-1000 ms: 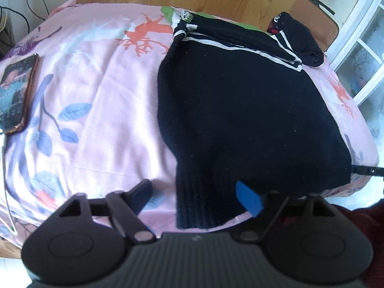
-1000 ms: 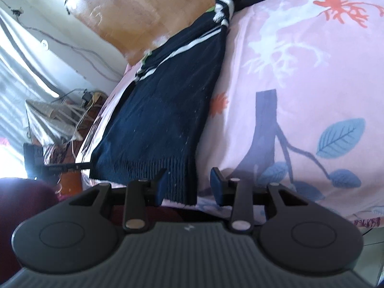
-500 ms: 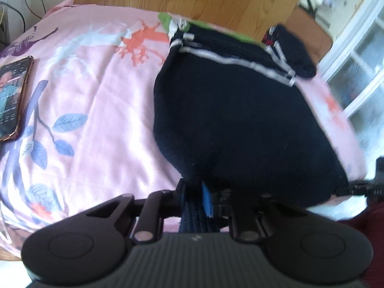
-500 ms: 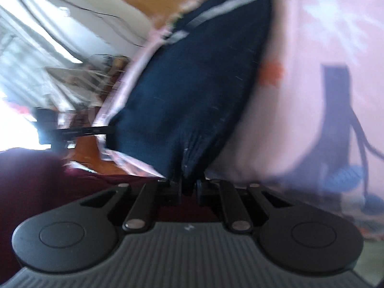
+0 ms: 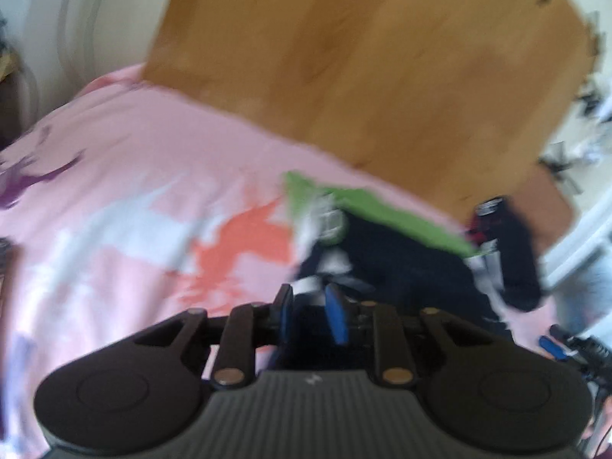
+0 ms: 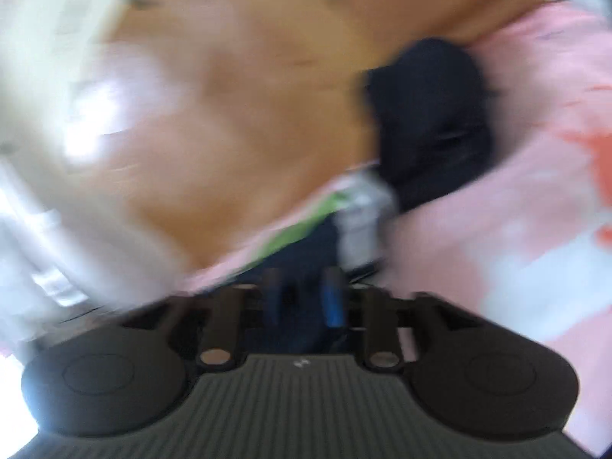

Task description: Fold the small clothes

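Note:
A dark navy knit garment with white stripes lies on the pink patterned bedsheet. My left gripper is nearly shut, with dark cloth of the garment between its fingers, near the striped end. My right gripper is also nearly shut on the navy garment, close to its white-striped end. Both views are blurred by motion.
A wooden headboard rises behind the bed. A second dark bundle of clothes lies at the far right of the bed; it also shows in the right wrist view. A green patch of sheet shows under the garment.
Both grippers closed on the garment's hem and have carried it forward across the bed toward the striped end by the headboard. The phone has left the left view.

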